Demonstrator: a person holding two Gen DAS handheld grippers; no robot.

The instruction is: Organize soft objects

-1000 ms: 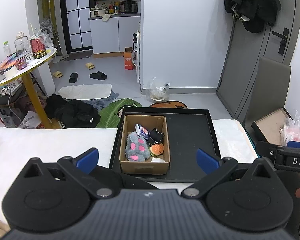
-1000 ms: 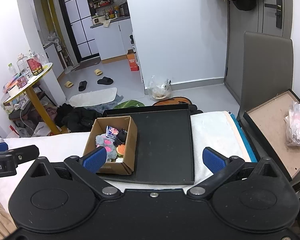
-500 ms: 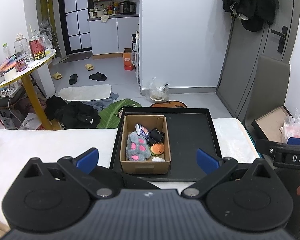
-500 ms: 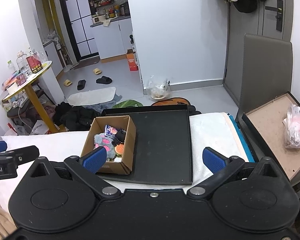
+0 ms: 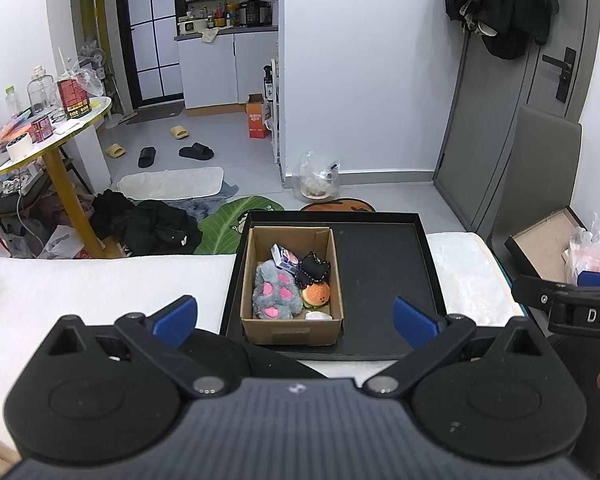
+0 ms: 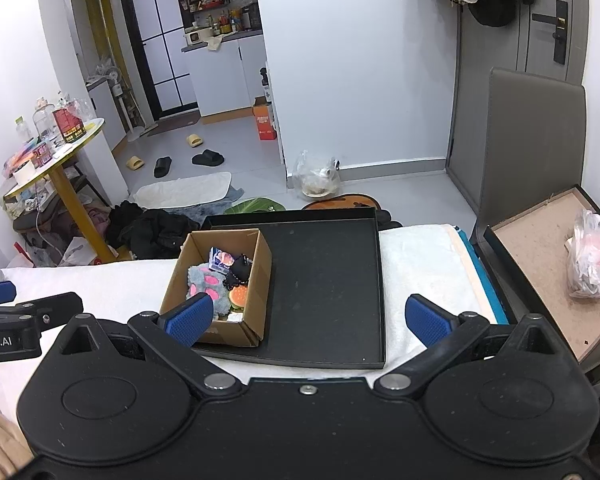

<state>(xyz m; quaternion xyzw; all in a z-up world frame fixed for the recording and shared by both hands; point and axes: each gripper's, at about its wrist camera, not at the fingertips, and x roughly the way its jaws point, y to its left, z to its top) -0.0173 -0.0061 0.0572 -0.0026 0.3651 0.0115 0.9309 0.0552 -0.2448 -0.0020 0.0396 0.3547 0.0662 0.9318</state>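
Note:
A small cardboard box (image 5: 292,334) (image 6: 256,280) stands in the left half of a black tray (image 5: 384,276) (image 6: 328,280) on a white-covered bed. Inside it lie a grey plush paw with pink pads (image 5: 274,294) (image 6: 206,284), a black plush cat (image 5: 314,268) (image 6: 240,270), a small burger toy (image 5: 316,294) (image 6: 238,293), a printed packet (image 5: 284,258) (image 6: 220,258) and a white item (image 5: 317,315). My left gripper (image 5: 296,318) hovers open in front of the box, empty. My right gripper (image 6: 308,318) is open and empty over the tray's near edge.
The tray's right half is bare. A brown-lined lid (image 6: 552,264) with a plastic bag (image 6: 592,256) sits at right beside a grey panel (image 6: 532,140). Beyond the bed: a leaf mat (image 5: 236,224), dark clothes (image 5: 156,228), a cluttered round table (image 5: 48,128).
Both grippers have drawn back and risen slightly, so the tray and box sit a little farther away and lower. Fingers stay open; nothing was picked up.

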